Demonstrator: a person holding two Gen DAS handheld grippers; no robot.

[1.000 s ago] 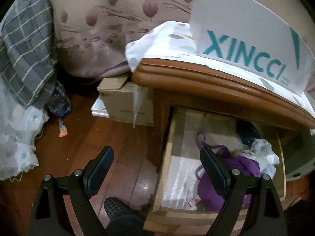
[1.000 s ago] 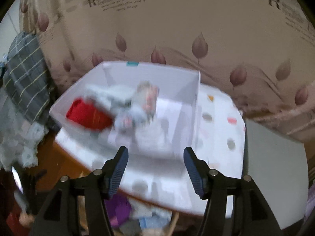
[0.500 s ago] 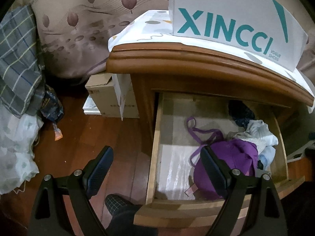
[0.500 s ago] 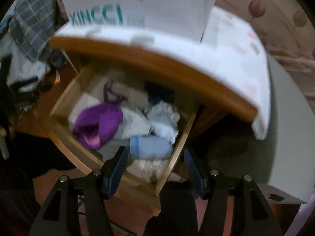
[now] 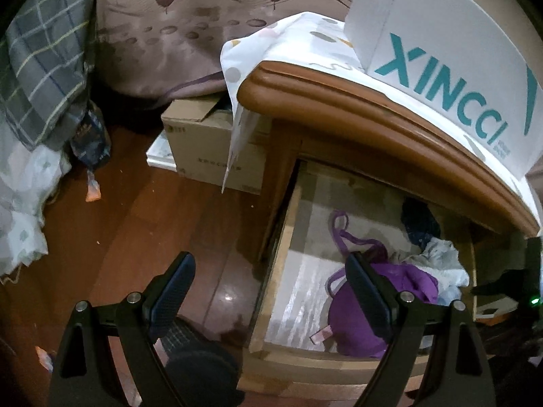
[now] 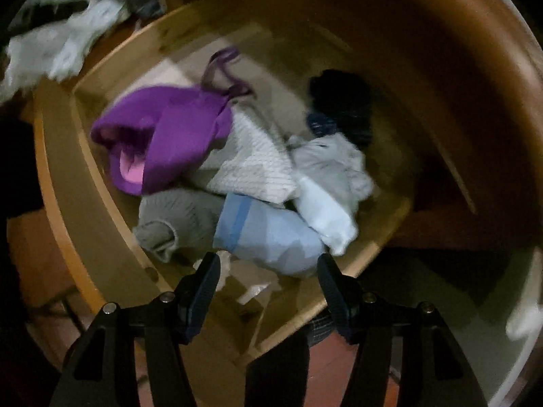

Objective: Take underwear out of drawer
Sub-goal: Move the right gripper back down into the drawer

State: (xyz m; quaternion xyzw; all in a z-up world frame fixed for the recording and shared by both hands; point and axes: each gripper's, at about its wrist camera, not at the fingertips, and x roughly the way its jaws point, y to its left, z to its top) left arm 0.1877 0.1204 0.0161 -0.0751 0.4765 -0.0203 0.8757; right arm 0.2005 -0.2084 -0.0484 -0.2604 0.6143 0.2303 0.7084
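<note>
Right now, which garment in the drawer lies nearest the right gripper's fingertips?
The light blue folded piece, just ahead of the open right gripper. The purple garment and the dark one lie farther back.

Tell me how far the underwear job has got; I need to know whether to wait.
Done: the drawer stands open. In hand: the right gripper points down over the pile, jaws open and empty, nearest a light blue folded garment. The left gripper is open and empty too. Left: everything, including the purple garment, remains inside; nothing is gripped or lifted.
</note>
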